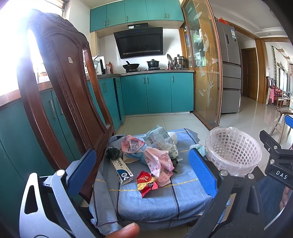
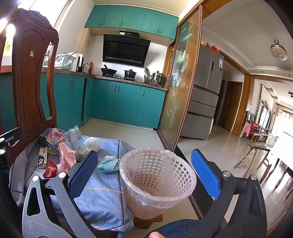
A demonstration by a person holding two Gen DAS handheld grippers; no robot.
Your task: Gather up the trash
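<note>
Plastic-lined basket [image 2: 157, 181] sits at cloth's [image 1: 164, 197] right edge, wrappers [image 1: 157, 161] piled mid-cloth by chair back [image 1: 60, 82]; left gripper [image 1: 144, 174] & right gripper [image 2: 146, 172] both wide, empty, prob pre-pick.

Daylight floods in from a window [image 1: 11, 45] at the upper left, blown out to pure white glare that washes over the chair back [image 1: 60, 76]. The rest is evenly bright, shadows soft. Fisheye distortion bows the cabinets [image 2: 131, 16] and door frames (strongest at the dark vignetted corners). The far room looks slightly hazy, perhaps overexposed.
</note>
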